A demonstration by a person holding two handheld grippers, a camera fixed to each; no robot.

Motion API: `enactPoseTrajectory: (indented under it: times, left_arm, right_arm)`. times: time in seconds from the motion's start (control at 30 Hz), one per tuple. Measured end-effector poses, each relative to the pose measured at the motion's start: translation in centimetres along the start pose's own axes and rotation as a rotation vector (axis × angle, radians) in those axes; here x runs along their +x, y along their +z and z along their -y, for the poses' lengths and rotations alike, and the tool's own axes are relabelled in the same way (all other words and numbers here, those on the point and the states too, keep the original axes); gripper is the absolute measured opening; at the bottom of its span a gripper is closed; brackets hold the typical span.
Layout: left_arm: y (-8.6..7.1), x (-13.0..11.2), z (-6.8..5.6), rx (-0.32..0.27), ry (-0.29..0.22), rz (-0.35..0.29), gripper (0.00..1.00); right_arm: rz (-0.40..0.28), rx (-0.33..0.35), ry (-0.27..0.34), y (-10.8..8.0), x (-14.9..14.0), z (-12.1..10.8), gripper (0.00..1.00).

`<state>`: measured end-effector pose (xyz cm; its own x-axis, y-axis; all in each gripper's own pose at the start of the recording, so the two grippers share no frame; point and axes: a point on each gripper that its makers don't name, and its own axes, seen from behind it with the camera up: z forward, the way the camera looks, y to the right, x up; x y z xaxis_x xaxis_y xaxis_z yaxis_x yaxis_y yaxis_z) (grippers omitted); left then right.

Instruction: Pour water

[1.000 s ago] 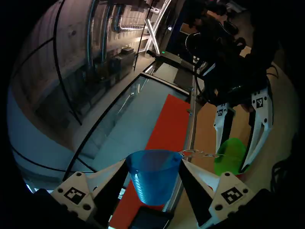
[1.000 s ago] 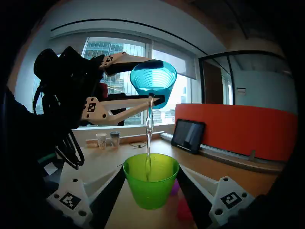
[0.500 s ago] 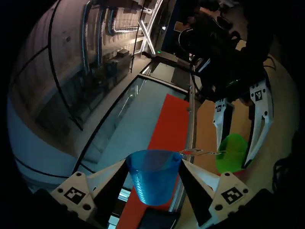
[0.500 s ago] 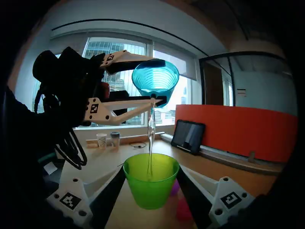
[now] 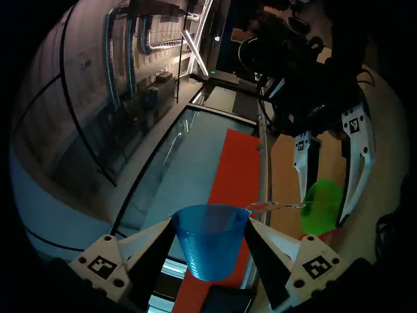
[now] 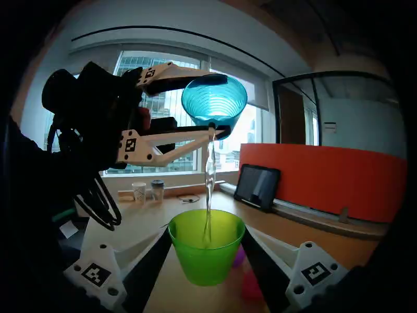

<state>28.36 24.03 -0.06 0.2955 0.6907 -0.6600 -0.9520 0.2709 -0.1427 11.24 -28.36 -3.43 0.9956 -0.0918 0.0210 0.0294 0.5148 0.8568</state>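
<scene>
Cables [image 6: 99, 203]: at the far left of the right gripper view, black loops hang under a dark body. What holds that body is lost in shadow.
Left gripper [image 6: 213, 104]: white plastic fingers with square black-and-white markers. They pinch the blue cup, one finger above it and one below, and its rear end is cut off by the dark.
Paper cups [image 6: 138, 191]: two small cups on the window ledge, too small to tell more.
Window [image 6: 156, 68]: tall panes showing bright buildings outside, partly covered by the left gripper.
Blue cup [image 6: 213, 101]: clear blue plastic, ribbed and tapered. It is held high and tipped, with its mouth facing the camera and its lower lip straight above the green cup.
Water [image 6: 209, 177]: a thin, twisting clear stream falls from the blue lip into the green cup. The level inside is hard to read.
Green cup [image 6: 207, 250]: translucent green plastic, smooth and upright, raised above the desk.
Right gripper [image 6: 207, 232]: both fingers press the green cup's sides, and their tips are hidden behind it.
Pink things [image 6: 245, 284]: blurred shapes below the green cup, mostly covered by it.
Desk [image 6: 292, 229]: a pale wood top.
Tablet [image 6: 256, 185]: a dark slab leaning upright on the desk.
Partition [image 6: 339, 177]: a flat, matt orange panel on the right, cut off at the edge.
</scene>
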Motion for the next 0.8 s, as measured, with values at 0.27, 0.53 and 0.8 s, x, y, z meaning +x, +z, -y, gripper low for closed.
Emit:
enactPoseTrajectory:
  times: [0.27, 0.53, 0.8]
  left_arm:
    - [0.1, 0.4, 0.2, 0.009, 0.028, -0.002, 0.88]
    - [0.2, 0.8, 0.7, 0.009, 0.058, -0.003, 0.87]
    - [0.1, 1.2, 0.8, 0.008, 0.082, -0.011, 0.88]
  right_arm:
    - [-0.002, -0.001, -0.002, -0.1, 0.0, 0.0, 0.91]
    - [-0.005, -0.004, -0.001, -0.4, 0.0, -0.1, 0.91]
    - [-0.006, -0.007, -0.002, -0.5, 0.1, -0.2, 0.91]
